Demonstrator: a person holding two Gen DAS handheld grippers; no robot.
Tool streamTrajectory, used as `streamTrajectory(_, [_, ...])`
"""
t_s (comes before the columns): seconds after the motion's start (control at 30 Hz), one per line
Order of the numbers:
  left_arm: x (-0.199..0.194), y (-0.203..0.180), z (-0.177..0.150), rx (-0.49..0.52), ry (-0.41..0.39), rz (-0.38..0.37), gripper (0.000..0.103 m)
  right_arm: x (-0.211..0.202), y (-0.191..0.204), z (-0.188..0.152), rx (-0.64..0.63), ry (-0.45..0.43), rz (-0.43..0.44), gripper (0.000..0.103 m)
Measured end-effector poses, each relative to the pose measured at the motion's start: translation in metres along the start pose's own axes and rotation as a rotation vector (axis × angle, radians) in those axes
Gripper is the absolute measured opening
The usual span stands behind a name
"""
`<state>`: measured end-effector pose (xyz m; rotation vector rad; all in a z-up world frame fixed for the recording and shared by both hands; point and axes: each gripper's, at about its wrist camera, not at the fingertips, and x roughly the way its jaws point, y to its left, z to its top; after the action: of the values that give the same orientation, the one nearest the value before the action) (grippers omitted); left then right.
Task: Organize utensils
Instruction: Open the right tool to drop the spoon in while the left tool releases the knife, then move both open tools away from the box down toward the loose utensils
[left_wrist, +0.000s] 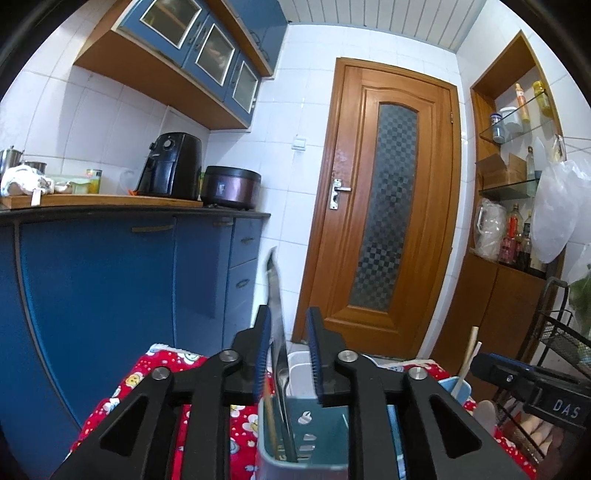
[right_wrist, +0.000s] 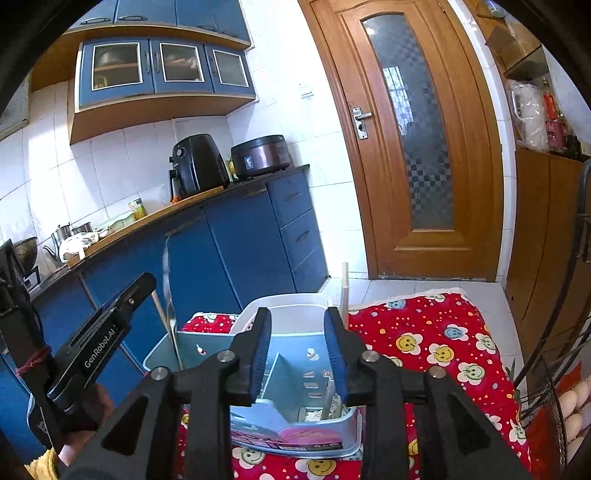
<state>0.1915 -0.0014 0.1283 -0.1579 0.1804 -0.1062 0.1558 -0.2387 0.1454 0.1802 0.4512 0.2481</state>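
Blue kitchen cabinets (left_wrist: 110, 288) and a wooden door (left_wrist: 388, 206) stand beyond a red smiley-patterned cloth (right_wrist: 436, 339) where my blue utensil caddy (right_wrist: 258, 354) sits. My left gripper (left_wrist: 288, 354) hovers over the caddy's left compartment, jaws partly open around an upright knife (left_wrist: 275, 306), its blade against the left pad. My right gripper (right_wrist: 300, 354), partly open and empty, hangs above the caddy; a wooden chopstick (right_wrist: 345, 291) stands just right of it.

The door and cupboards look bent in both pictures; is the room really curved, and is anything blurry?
Left wrist view: fisheye lens bows the door and counter; corners go black; the knife looks smeared. Right wrist view: same bowing, door leans, daylight glares off the wall tiles.
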Motion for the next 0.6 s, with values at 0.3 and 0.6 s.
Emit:
streamTrajectory(0.3, [-0.011,0.002,0.004,-0.003,0.017,-0.007,0.028,-0.015,0.003,-0.002,0.01,-0.002,0.011,0.034])
streamTrajectory(0.6, [-0.027,0.005,0.007,-0.015,0.061,-0.035,0.028,-0.035,0.001,-0.008,0.028,0.002,0.006,0.034])
